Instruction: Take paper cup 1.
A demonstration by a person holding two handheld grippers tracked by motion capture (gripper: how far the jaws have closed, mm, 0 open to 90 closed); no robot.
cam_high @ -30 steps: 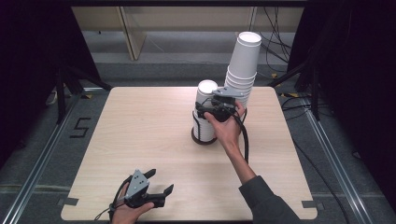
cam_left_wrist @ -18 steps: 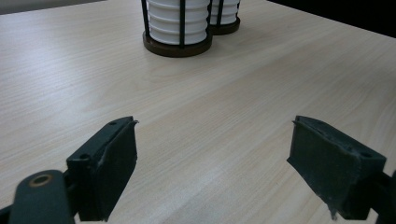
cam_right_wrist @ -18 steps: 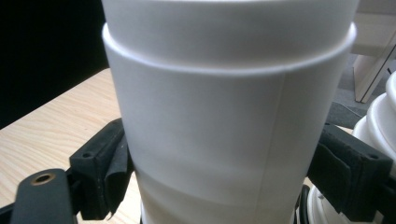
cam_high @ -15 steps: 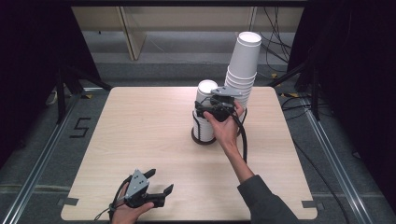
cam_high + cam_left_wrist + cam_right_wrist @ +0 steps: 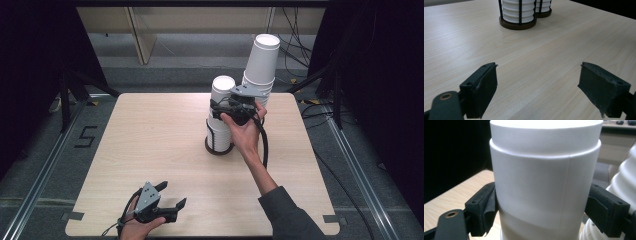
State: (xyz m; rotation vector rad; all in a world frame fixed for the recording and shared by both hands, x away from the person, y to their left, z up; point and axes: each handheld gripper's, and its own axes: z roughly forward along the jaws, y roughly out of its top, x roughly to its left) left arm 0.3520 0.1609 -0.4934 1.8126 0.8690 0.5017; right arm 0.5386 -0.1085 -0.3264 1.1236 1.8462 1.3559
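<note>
**Right gripper clasped the top cup of a stack while the left waited**

Pale wood-grain table [image 5: 150, 150] filled the high view, with dark floor and cables around it and pale furniture behind.

Near the table's centre, toward one o'clock, stood a short stack of white paper cups [image 5: 220, 117] in a dark wire holder with a round brown base [image 5: 218, 148]. Just behind it, toward one o'clock, a taller, leaning stack of cups [image 5: 260, 65] rose from a second holder.

At the near stack's upper part sat the right gripper [image 5: 226, 111], held by a hand reaching in from five o'clock. In the right gripper view its two black jaws stood either side of the top cup [image 5: 544, 185], pads pressed against the cup's wall at nine and three o'clock, so it appeared closed on that cup, below the rim of the cup nested above the seam.

Resting at the table's near edge, around seven o'clock, was the left gripper [image 5: 167, 195]. Its jaws were spread wide and held nothing; the left gripper view showed only bare tabletop between them, with the two holders at twelve o'clock.

Judging from this, the step in hand was taking the top cup off the near stack. The next move would call for a straight upward lift, gentle enough not to crush the paper or drag the cups beneath along.
</note>
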